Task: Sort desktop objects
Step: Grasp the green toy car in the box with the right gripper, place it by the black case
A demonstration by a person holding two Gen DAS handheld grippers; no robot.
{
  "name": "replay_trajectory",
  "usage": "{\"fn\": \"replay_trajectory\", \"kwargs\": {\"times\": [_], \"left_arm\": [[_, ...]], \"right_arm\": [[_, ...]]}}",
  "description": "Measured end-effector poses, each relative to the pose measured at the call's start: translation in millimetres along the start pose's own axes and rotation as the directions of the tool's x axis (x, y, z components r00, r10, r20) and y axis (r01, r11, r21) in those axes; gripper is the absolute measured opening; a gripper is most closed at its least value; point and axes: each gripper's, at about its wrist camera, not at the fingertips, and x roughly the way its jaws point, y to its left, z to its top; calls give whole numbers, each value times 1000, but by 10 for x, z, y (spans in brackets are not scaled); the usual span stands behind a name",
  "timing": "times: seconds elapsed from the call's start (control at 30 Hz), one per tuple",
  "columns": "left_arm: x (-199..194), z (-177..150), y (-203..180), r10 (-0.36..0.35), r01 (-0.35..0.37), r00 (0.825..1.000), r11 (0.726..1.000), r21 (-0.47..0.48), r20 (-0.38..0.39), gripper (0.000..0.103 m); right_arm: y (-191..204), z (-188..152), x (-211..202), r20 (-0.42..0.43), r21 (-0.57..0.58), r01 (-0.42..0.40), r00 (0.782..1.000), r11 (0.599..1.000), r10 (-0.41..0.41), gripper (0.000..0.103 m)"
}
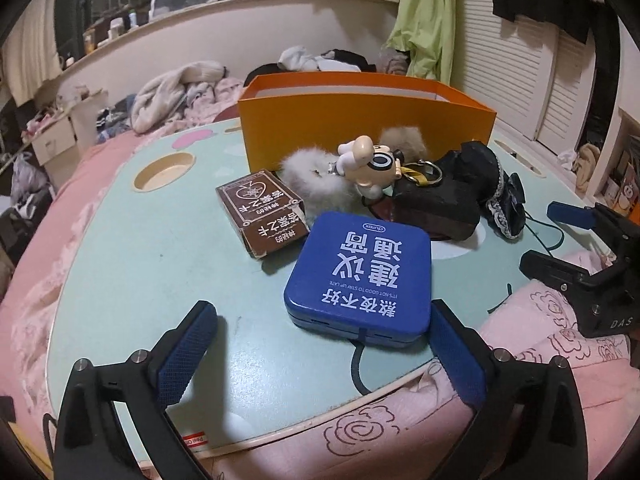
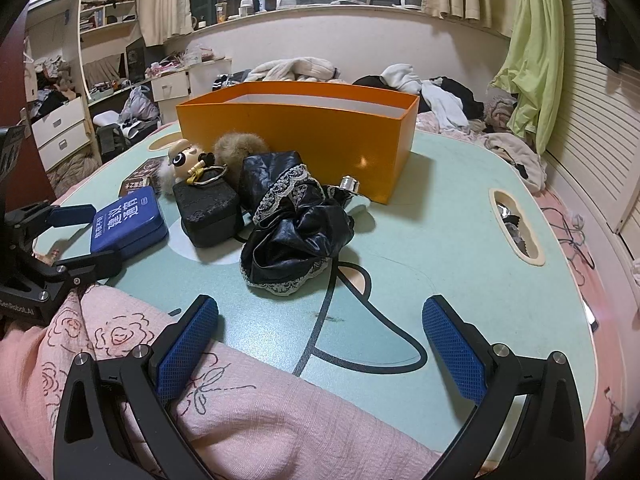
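Observation:
A blue tin with white lettering lies flat on the mint-green lap table. My left gripper stands open at the tin's near end. Its right finger is close beside the tin's corner and its left finger is well clear. In the right wrist view the left gripper straddles the blue tin. My right gripper is open and empty over the table's front edge, short of a black lace-trimmed cloth. An open orange box stands at the back.
A brown card box, a fluffy keychain with a toy figure and a black box lie in front of the orange box. A small silver object sits by the orange box. Pink bedding surrounds the table, and my right gripper shows at the right.

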Motion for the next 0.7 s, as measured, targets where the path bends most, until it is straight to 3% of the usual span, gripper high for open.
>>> {"fn": "replay_trajectory", "kwargs": {"times": [0.2,0.4,0.47,0.57,0.6,0.7], "left_arm": [[2,2,6,-2,2,1000,1000,1,2,103],[4,1,10,-2,2,1000,1000,1,1,103],[3,2,9,-3,3,1000,1000,1,2,103],[1,2,9,-2,2,1000,1000,1,2,103],[0,2,11,-2,2,1000,1000,1,2,103],[-1,2,16,-3,3,1000,1000,1,2,103]], "right_arm": [[-27,3,-8,-1,2,-6,1000,1000,6,101],[-118,134,-230,20,15,-175,984,984,175,55],[-156,352,-341,47,-47,-195,979,980,197,46],[-172,844,-523,134,-209,-93,983,973,122,42],[-195,1031,-497,127,-246,-68,987,967,102,42],[-347,1610,-90,-31,-303,-92,996,949,87,43]]}}
